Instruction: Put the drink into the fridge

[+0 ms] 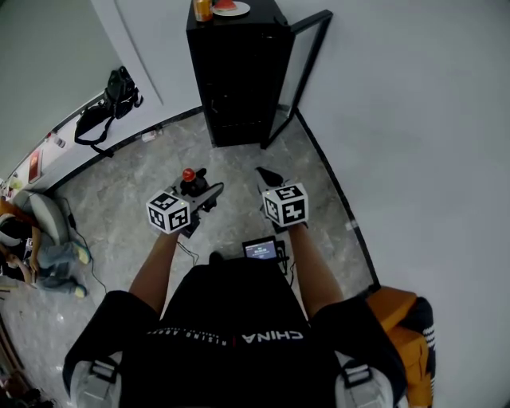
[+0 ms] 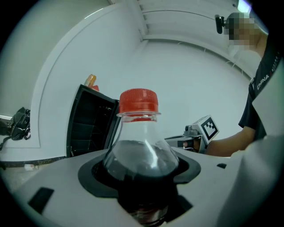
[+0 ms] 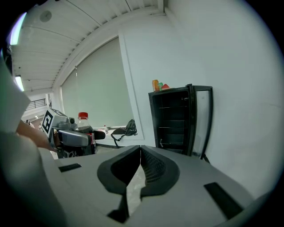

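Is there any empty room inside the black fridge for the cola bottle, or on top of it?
The shelves inside the fridge, beside its open door, look bare, so the bottle could go there. The floor in front of the fridge is free too. The fridge's top is crowded: a can and a plate sit there.

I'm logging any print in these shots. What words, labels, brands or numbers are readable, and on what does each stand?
"CHINA": on the front of the person's black shirt.
Smaller print beside it on the shirt: too small to read.
Small screen at the person's waist: too blurred to read.
Bottle: no readable label.
Marker cubes: square patterns only, no words.
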### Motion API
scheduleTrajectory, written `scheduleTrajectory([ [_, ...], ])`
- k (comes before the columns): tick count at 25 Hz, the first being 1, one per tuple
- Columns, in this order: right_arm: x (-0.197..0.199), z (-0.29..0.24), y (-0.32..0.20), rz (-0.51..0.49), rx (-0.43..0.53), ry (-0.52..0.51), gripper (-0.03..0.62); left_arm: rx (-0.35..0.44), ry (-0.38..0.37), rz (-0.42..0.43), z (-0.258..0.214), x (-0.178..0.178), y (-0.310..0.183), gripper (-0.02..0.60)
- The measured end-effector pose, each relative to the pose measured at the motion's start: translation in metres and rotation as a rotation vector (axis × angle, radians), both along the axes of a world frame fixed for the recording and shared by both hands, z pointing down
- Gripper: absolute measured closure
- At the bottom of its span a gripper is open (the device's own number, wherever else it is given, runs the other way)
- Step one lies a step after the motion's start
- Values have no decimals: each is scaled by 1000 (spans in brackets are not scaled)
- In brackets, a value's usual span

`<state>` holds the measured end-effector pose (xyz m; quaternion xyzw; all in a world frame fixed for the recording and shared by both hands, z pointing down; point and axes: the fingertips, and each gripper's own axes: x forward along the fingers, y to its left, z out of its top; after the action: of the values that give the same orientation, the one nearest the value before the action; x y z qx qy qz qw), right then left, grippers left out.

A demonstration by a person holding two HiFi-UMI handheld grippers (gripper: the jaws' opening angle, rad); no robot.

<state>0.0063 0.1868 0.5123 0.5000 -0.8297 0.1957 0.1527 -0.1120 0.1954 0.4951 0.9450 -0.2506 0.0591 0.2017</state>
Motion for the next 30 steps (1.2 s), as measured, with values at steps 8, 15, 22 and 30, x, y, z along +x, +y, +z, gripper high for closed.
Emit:
scheduleTrajectory([
  [8,4,3,7,-4,-17,10,579,-4,-7,-12,-1,1,1,259],
  [15,18,8,-9,-13,-22,-1,579,-15,-22,-29,7,12,-15,259],
  [22,42,12,-12,-22,-21,-13,579,-16,-33,-58,11,28,-17,259],
  [30,73,29,-19,-48,-55,-36,579,-22,-35,-134,13,42,-26,259],
])
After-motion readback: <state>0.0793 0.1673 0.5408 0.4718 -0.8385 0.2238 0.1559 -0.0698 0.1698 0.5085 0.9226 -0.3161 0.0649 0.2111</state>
